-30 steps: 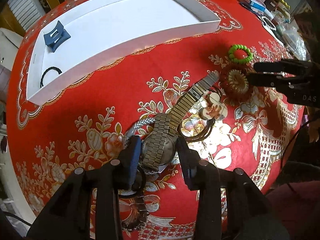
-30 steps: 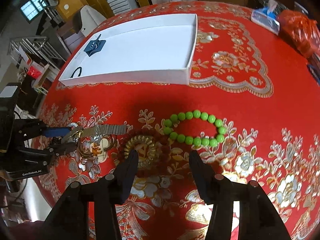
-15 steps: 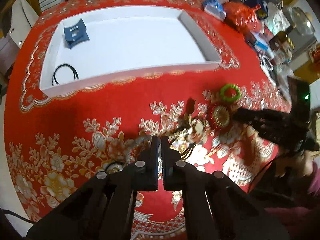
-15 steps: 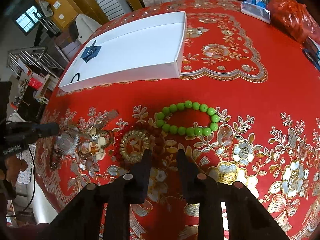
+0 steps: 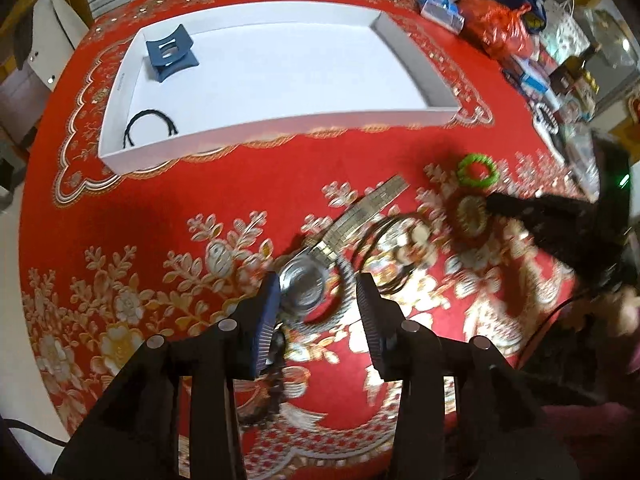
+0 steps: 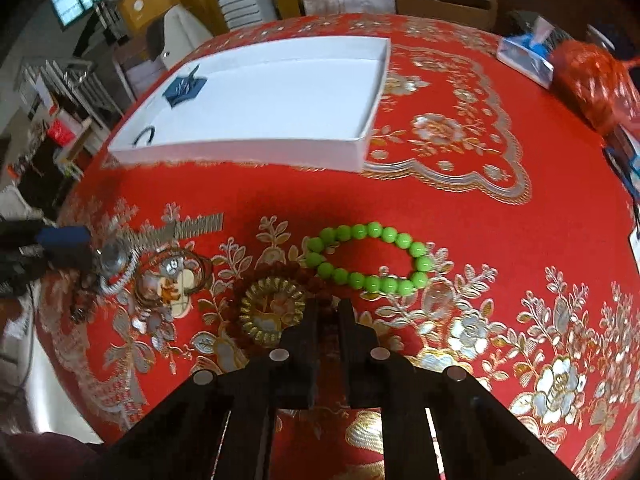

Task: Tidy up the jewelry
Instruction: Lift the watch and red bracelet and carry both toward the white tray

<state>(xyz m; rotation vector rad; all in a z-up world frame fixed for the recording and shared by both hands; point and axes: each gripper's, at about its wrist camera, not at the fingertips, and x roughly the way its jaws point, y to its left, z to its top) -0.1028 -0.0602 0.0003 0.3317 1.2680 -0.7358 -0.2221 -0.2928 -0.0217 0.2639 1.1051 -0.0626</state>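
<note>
A metal wristwatch [image 5: 304, 284] with a gold link band [image 5: 368, 208] lies on the red tablecloth. My left gripper [image 5: 318, 304] is open, its fingers either side of the watch face. A dark red bead bracelet [image 6: 316, 276] lies around a gold medallion pattern. My right gripper [image 6: 326, 312] is shut on that bracelet's near edge. A green bead bracelet [image 6: 368, 258] lies just beyond it. A thin brown ring bangle [image 6: 172, 276] lies between watch and bracelet. The white tray [image 5: 280, 128] holds a blue clip [image 5: 170, 54] and a black cord bracelet [image 5: 150, 128].
A silver rope chain [image 6: 120, 276] curls under the watch. A dark beaded piece [image 5: 272, 392] lies near the left fingers. A red bag [image 6: 592, 80], a blue tissue pack [image 6: 524, 56] and boxes crowd the far right of the table.
My left gripper shut and rose, then opened again and came back down around the watch face. My right gripper closed from open onto the dark red bracelet.
</note>
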